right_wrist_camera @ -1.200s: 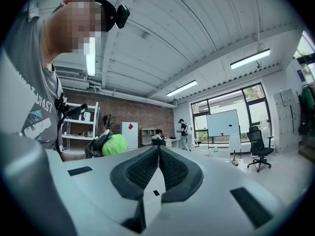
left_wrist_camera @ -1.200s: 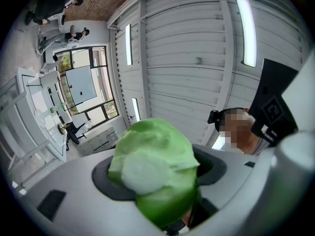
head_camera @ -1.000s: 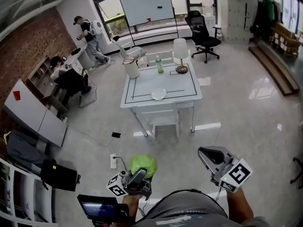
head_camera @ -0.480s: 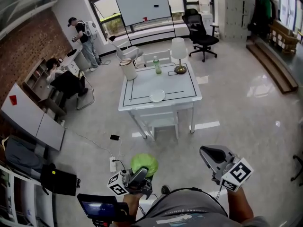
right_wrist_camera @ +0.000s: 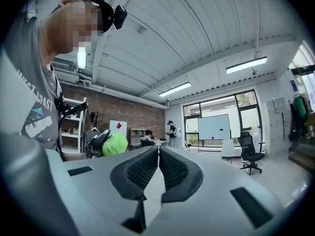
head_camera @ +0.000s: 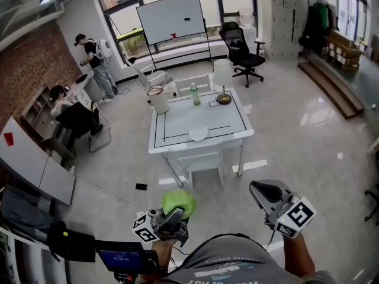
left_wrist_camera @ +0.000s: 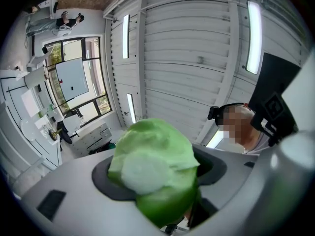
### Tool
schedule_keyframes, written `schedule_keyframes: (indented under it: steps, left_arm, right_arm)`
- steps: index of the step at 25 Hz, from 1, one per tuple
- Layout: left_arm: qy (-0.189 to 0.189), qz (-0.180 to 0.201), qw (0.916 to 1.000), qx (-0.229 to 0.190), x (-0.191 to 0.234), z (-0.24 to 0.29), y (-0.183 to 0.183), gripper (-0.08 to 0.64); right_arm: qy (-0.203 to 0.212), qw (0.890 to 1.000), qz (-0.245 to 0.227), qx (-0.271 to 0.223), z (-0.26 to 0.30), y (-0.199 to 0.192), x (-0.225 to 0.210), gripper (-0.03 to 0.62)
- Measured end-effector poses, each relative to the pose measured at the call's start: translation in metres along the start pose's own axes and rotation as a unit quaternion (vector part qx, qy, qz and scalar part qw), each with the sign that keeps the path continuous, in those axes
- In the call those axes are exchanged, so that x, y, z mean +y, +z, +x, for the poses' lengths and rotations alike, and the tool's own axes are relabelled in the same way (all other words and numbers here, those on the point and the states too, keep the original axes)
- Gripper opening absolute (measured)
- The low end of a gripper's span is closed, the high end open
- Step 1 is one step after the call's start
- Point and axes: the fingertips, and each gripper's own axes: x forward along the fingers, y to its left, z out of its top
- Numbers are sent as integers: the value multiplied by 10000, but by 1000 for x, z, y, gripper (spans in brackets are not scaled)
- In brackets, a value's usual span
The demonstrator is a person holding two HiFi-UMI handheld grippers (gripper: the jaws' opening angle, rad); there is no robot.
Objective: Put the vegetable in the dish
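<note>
Evidently the vegetable (left_wrist_camera: pixel 155 168), a round green cabbage-like head, is being carried. The left gripper (head_camera: pixel 176 213) has its jaws spread wide and clamped on it, as its bulk demands. It is low in front of the person, well apart from the dish (head_camera: pixel 198 134) on the white desk (head_camera: pixel 177 118). The right gripper (right_wrist_camera: pixel 158 154) is empty, jaws pressed together, probably just kept clear. The head's pale cut end faces back along the left jaws. It is near-round, so any long axis is slight and lies roughly along them.
</note>
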Motion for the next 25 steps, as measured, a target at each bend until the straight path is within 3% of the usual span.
schedule_keyframes:
  steps: [6, 10, 13, 22, 25]
  left_arm:
    - [-107, -180, 9997, 140, 18, -5, 13, 311]
    - [-23, -298, 9994, 150, 32, -2, 16, 311]
    - [33, -360, 9993, 77, 45, 7, 15, 311]
    - [189, -177, 9996, -111, 68, 56, 5, 311]
    - [315, -117, 9992, -220, 93, 71, -6, 311]
  right_arm:
    - [-159, 9997, 166, -15, 19, -5, 6, 9]
    - [-260, 9986, 206, 401, 21, -25, -6, 9]
    - [-176, 9989, 355, 267, 26, -19, -19, 9]
    - [261, 9989, 264, 299, 30, -19, -79, 9]
    - [330, 9984, 190, 411, 30, -34, -117, 9]
